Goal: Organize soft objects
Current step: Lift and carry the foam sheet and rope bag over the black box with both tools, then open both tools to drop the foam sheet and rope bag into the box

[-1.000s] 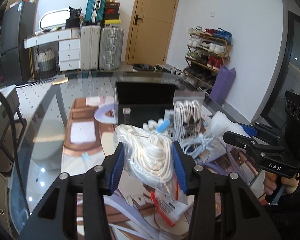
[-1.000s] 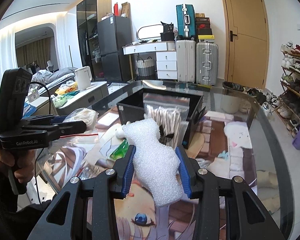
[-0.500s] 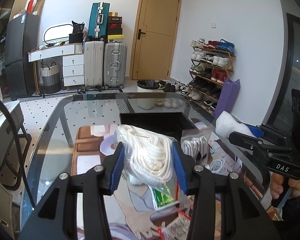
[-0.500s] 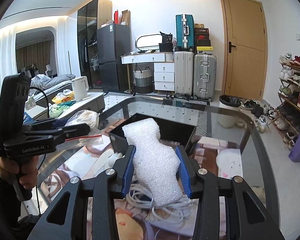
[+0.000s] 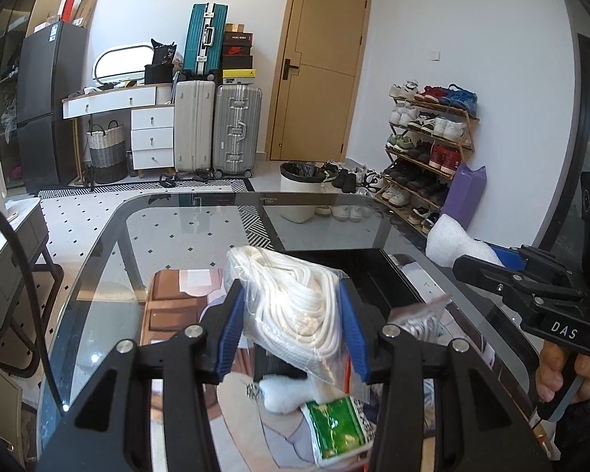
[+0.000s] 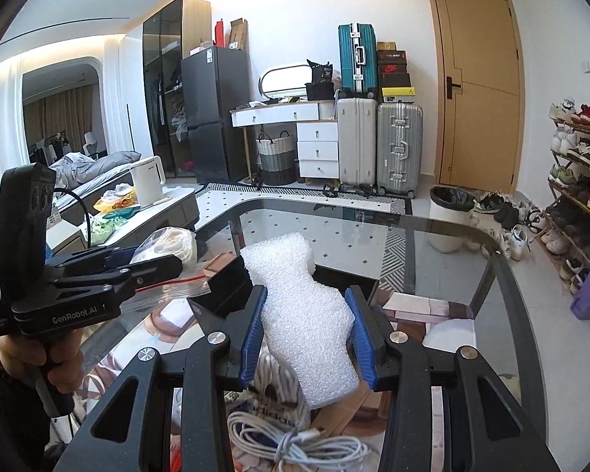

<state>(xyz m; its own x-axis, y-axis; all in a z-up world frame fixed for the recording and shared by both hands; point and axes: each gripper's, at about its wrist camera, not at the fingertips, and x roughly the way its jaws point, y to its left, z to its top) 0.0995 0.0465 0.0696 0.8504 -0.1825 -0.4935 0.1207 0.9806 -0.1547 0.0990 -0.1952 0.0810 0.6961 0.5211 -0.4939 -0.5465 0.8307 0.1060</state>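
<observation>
A glass tabletop (image 5: 98, 275) with rounded corners fills the middle of the room, and over a printed mat near its centre stands a black open box (image 5: 377, 275), its far wall facing the far edge of the tabletop. The left gripper (image 5: 291, 318) is held in the air above the near side of the box, its blue pads (image 5: 232, 334) pinching a clear bag of coiled white rope (image 5: 295, 306), which bulges up between them. To its right, the right gripper (image 6: 305, 330) hangs over the same box, its pads pressed into the sides of a white foam piece (image 6: 303, 314) that stands up between the fingers, its top end reaching over the box rim. A person's hand (image 6: 47, 358) wraps the handle of the left tool. Below the grippers, toward the near edge of the tabletop, lie a loose bundle of white cable (image 6: 295, 440), a green packet (image 5: 338, 428) and a small white fluffy lump (image 5: 283, 393) just beside it.
</observation>
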